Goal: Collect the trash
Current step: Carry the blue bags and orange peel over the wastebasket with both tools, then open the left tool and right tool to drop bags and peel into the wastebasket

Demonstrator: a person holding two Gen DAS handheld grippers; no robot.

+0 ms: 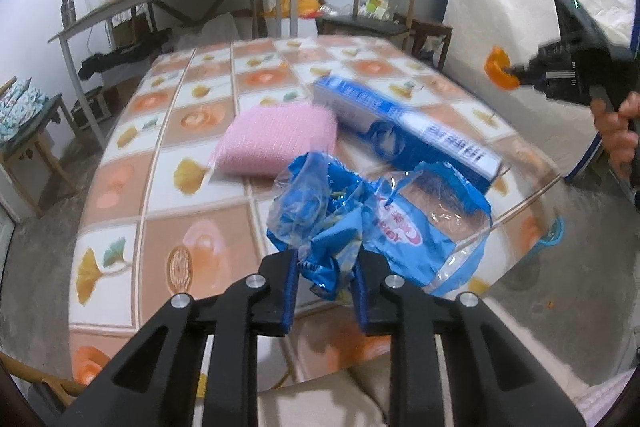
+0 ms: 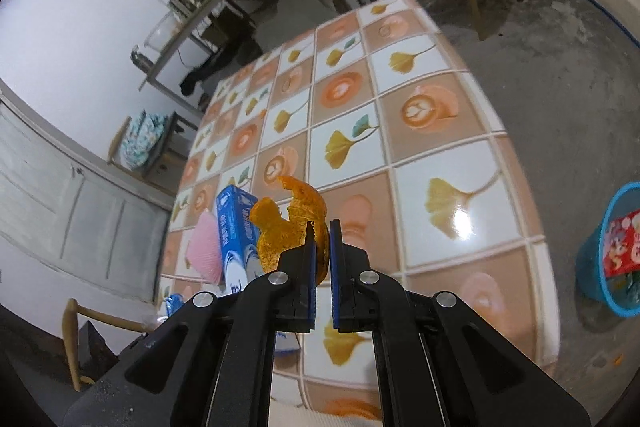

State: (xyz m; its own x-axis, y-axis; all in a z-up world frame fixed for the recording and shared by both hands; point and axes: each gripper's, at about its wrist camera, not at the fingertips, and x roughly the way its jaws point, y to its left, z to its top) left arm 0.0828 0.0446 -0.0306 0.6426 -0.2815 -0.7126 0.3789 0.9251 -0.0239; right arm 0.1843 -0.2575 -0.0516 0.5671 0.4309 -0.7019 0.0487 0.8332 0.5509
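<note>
Tiled tablecloth [image 1: 132,187], left tool [image 1: 325,279] pinching crumpled blue wrapper [image 1: 360,223], right tool [image 2: 322,231] clamping upward-curling orange peel [image 2: 288,223]

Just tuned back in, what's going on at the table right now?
A person is clearing trash with a handheld gripper in each hand. The left gripper is closed on a crumpled blue plastic wrapper above the tiled table. The right gripper is shut on a piece of orange peel, held in the air over the table. A blue bin stands on the floor beside the table with some trash already inside. A pink sponge and a blue box remain on the table.
</note>
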